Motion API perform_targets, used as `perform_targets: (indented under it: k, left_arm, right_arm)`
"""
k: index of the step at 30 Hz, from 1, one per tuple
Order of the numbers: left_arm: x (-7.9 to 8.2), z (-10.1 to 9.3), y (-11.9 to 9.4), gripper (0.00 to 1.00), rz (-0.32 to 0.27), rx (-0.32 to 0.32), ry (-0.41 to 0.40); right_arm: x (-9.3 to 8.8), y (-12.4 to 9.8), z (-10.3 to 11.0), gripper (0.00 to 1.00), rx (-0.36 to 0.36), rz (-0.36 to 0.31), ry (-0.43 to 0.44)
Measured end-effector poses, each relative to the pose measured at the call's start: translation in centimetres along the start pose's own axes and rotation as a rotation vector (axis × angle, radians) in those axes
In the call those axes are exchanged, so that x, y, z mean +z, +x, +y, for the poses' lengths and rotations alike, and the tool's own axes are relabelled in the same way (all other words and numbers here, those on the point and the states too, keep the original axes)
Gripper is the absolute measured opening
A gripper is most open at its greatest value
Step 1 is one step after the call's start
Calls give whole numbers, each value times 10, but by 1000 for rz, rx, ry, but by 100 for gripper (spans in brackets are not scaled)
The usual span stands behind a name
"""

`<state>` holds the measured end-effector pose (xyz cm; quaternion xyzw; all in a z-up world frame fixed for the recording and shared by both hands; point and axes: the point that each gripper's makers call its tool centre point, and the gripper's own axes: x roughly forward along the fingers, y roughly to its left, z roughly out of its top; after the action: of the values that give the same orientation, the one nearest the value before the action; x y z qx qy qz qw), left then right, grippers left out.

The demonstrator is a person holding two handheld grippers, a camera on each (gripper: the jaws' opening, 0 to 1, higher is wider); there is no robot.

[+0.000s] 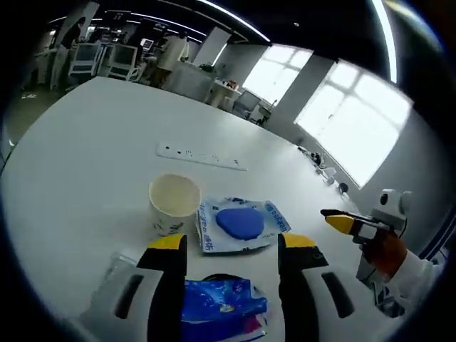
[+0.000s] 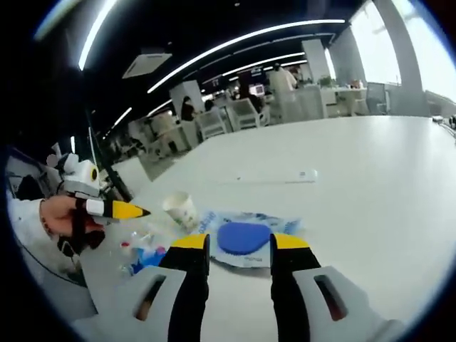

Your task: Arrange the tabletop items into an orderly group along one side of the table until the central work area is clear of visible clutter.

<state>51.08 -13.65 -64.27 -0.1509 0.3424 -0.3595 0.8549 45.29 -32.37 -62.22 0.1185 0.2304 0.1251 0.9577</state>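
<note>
On the white table [image 1: 85, 149] a paper cup [image 1: 174, 203] stands upright. To its right lies a flat blue-and-white packet [image 1: 241, 224] with a blue oval on it. My left gripper [image 1: 233, 246] is open, just short of both. A crinkled blue wrapper [image 1: 221, 306] lies low between its jaws, apart from them. My right gripper [image 2: 240, 244] is open with the flat packet [image 2: 246, 239] just beyond its tips. From that side I see the cup [image 2: 180, 208], the crinkled wrapper [image 2: 146, 260] and the left gripper [image 2: 117, 209] in a hand.
A white power strip [image 1: 201, 157] lies farther out on the table [image 2: 370, 192], also in the right gripper view as power strip [image 2: 299, 176]. A clear plastic item [image 1: 117, 263] sits left of the left jaw. The right gripper [image 1: 349, 222] enters from the right. Desks and chairs stand beyond.
</note>
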Motion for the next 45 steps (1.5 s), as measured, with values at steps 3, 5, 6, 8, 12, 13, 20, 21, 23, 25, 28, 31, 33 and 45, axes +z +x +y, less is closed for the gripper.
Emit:
perform_targets:
  k: [3,5,6,8,12,13,20,21,23,25,28,31,33,45]
  left_arm:
    - [0,5,-11,52,0,2,7]
    - [0,7,-21,51,-3,6,19]
    - [0,8,-25,51,-6,6,24]
    - [-1,13,-35,51,-4,13,35]
    - [-2,21,-52,51,-16,27,36]
    - [-4,24,-56,50,-16,34,39]
    - [-15,33,-74,50,-3,60,61]
    - [-17,34,-77,50,-1,63,63]
    - [-20,37,-81,50,1,68,68]
    - [-22,39,-85,50,3,68,69]
    - [-26,40,-89,50,6,68,70]
    - [-29,40,-94,50,6,71,69]
    - [-31,40,-98,50,5,74,77]
    - [-46,46,-116,49,6,89,59]
  right_arm:
    - [-3,-4,9,32,3,5,-5]
    - [-6,-7,14,32,4,9,-7]
    - [-7,-9,18,32,6,9,-8]
    - [-10,-11,24,31,8,12,-8]
    - [-16,-15,36,31,17,18,-1]
    - [-16,-15,38,31,19,19,0]
    - [-30,-18,57,31,29,43,-4]
    - [-32,-19,61,31,32,48,-5]
    - [-36,-20,66,31,34,55,-8]
    - [-39,-20,68,31,39,63,-8]
    - [-44,-22,73,31,45,73,-10]
    - [-50,-22,77,31,49,87,-8]
    - [-54,-23,80,31,56,95,-10]
    - [-77,-17,99,31,78,147,-18]
